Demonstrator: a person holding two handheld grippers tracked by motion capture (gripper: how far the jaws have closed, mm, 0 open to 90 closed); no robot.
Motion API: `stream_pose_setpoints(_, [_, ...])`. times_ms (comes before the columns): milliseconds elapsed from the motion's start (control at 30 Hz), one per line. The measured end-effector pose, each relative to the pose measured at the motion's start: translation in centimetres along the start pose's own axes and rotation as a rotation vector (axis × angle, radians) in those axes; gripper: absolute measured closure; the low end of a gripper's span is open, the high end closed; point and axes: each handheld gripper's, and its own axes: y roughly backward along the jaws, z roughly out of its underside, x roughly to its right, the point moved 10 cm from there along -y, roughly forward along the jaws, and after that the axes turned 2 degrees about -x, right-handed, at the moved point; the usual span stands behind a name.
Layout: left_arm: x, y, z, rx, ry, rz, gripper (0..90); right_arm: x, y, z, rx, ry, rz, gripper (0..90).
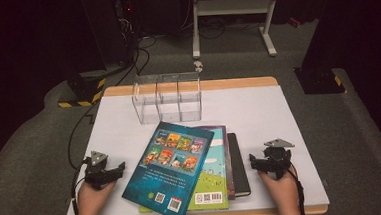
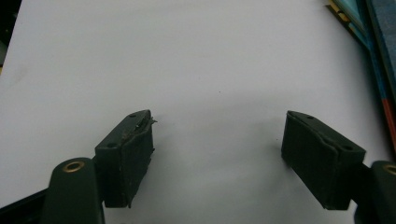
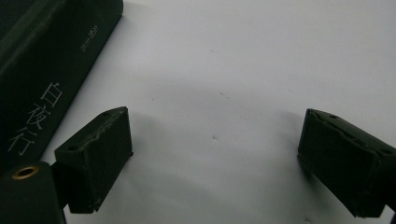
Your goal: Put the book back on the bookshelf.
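Looking down from the high view, we find a stack of books on the white desk (image 1: 258,108): a teal picture book (image 1: 168,169) on top, a green-covered book (image 1: 214,178) beneath it, and a black book (image 1: 238,164) at the bottom. A clear three-bay organizer (image 1: 168,98) stands at twelve o'clock from the stack. The left tool (image 1: 113,171) rests at nine o'clock from the teal picture book, just beside its edge; the right tool (image 1: 254,162) sits at three o'clock, just beside the black book.

From the left gripper view, we note the jaws stand wide with bare desk between them; book edges (image 2: 373,56) lie at two o'clock.

From the right gripper view, the jaws likewise stand wide and empty; the black book's spine (image 3: 42,79) lies at ten o'clock.

We judge the step to be approaching the stack. Done well, one tool steadies the lower books while the other takes the top cover's edge squarely.
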Motion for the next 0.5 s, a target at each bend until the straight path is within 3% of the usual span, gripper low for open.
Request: stream_pose_setpoints(500, [-0.07, 0.03, 0.05, -0.001, -0.001, -0.003, 24.7, 0.0, 0.0, -0.01, -0.005, 0.0, 0.001, 9.1])
